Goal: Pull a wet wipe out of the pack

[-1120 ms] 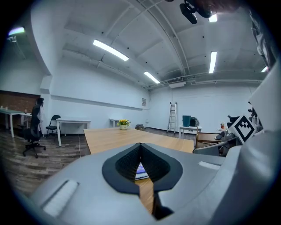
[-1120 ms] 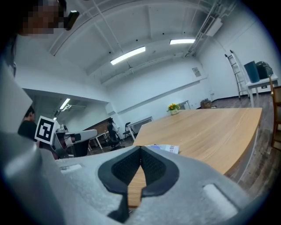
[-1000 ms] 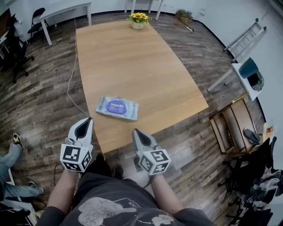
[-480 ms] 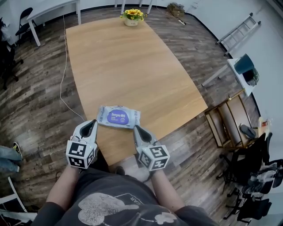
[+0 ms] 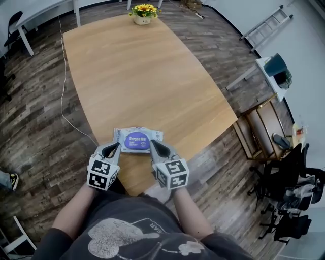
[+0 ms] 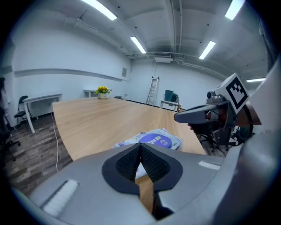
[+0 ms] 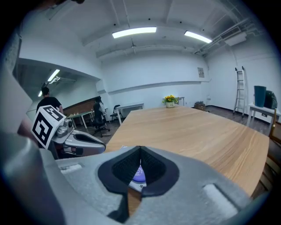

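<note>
Closest to me is one person in a grey shirt [image 5: 127,236], cut off at the bottom edge. The person holds two tools, one on each side. The left hand-held gripper [image 5: 117,145] has its two jaws pressed together at the tips, and nothing is in them. The right hand-held gripper [image 5: 152,142] is the same: jaws together, nothing in them. Each one carries one cube [image 5: 103,173] with black and white squares, so that makes two.

Just past the two tips lies one pack of wet wipes [image 5: 137,139]. It is flat on the worktop [image 5: 132,71], close to the near edge, purple round patch facing up. The left tip sits by its near left corner and the right tip by its near right corner. I cannot tell if they touch it. The words on the pack are too small to read. In the right gripper view the jaws cover most of the pack.

There is one worktop, long and wooden. At its far end stands one pot of yellow flowers [image 5: 142,10]. One thin cable [image 5: 63,96] runs over the floor [image 5: 35,117] on the left. On the right are one small white table [image 5: 256,71], one wooden rack [image 5: 261,133] and one ladder [image 5: 266,23]. At the left edge one shoe [image 5: 12,179] pokes in, and the rest of that person is cut off. Far off, the right gripper view shows two people [image 7: 100,110], too small to make out.
</note>
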Available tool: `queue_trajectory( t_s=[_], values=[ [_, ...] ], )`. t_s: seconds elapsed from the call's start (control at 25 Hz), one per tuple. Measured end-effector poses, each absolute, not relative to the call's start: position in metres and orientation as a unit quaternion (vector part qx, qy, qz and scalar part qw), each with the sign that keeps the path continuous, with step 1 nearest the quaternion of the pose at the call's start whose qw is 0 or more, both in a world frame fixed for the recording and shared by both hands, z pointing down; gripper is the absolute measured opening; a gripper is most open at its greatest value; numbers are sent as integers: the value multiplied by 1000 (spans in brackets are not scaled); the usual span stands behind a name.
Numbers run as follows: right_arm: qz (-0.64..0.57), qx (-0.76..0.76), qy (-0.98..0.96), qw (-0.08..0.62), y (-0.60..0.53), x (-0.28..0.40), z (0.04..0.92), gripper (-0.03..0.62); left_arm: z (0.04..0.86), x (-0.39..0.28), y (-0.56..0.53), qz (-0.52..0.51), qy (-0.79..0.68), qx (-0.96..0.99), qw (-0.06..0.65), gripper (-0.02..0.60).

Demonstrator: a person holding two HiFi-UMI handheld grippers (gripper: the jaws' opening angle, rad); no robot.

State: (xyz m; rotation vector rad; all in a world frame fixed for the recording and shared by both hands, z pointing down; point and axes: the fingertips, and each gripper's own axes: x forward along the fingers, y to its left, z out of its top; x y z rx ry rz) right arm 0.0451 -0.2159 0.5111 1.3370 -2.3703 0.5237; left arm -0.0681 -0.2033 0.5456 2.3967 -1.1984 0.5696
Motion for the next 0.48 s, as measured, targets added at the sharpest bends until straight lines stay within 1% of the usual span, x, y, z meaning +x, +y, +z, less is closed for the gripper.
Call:
queue_trajectory(
  t_s=[0.08,0.12,0.48],
  values=[
    [185,479,-835,201,-219,44,516,2,557,-62,-201,223,-403,863,208,18],
    [185,481,-832,207,-220,44,518,23,563,-59,-200,231,-392,864,213,18],
    [182,479,-825,240,-229,44,522,25,586,-56,-202,253,-373,861,236,18]
  ],
)
